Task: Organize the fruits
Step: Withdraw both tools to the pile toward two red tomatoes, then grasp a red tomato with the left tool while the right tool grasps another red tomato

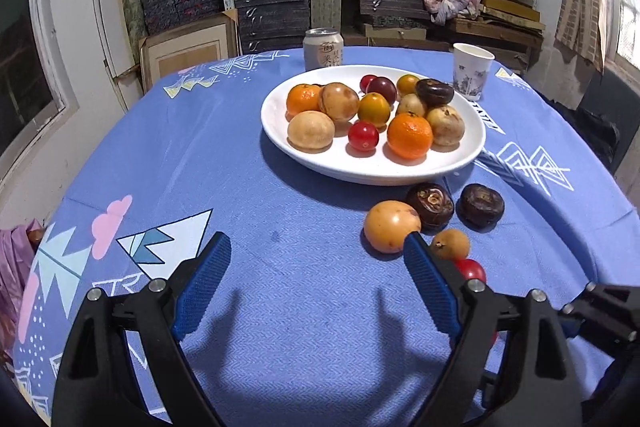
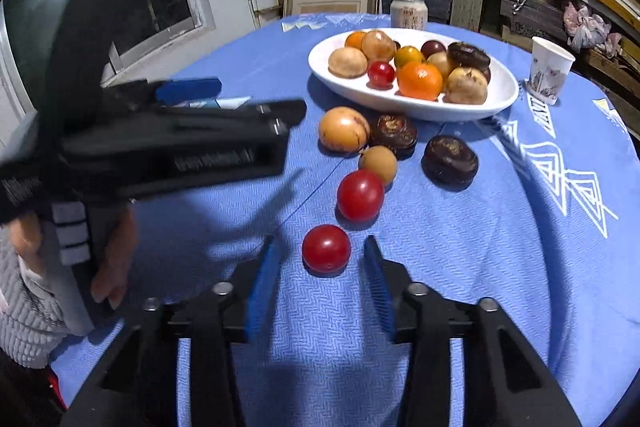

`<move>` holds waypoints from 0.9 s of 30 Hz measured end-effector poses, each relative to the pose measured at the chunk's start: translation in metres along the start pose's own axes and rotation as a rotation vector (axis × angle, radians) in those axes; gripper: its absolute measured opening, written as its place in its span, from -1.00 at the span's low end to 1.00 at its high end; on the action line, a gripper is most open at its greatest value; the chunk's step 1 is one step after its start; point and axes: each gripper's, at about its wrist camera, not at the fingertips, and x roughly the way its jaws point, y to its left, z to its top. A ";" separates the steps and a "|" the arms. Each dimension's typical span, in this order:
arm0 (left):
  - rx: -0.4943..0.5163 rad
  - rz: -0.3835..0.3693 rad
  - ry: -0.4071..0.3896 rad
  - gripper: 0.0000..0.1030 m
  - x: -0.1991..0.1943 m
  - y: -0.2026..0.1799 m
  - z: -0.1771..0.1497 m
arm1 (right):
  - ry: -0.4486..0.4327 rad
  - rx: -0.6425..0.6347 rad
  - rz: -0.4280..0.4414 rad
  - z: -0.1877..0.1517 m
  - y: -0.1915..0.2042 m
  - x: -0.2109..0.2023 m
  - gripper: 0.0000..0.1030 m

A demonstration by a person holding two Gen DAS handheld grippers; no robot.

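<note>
Round surface under blue patterned cloth point(image 2: 440, 287) carried a white oval plate point(image 2: 412, 105) of mixed fruit. Left gripper point(image 1: 316, 259) was spread wide, empty. Right gripper point(image 2: 320, 257) straddled a small red cherry tomato point(image 2: 326, 249), pads not touching.

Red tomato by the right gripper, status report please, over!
Right gripper open, straddling the near red tomato, pads not touching. Left gripper open, empty. Five more fruits loose before the plate. Path clear.
</note>
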 end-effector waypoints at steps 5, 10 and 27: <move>0.032 -0.015 -0.007 0.67 -0.004 -0.007 -0.002 | 0.019 0.007 -0.016 -0.002 0.001 0.010 -0.49; 0.088 -0.042 0.003 0.67 -0.004 -0.021 -0.007 | 0.001 0.049 0.005 -0.002 -0.011 0.000 -0.50; 0.229 -0.245 0.055 -0.45 0.010 -0.081 -0.022 | -0.156 0.272 -0.113 0.003 -0.088 -0.051 -0.49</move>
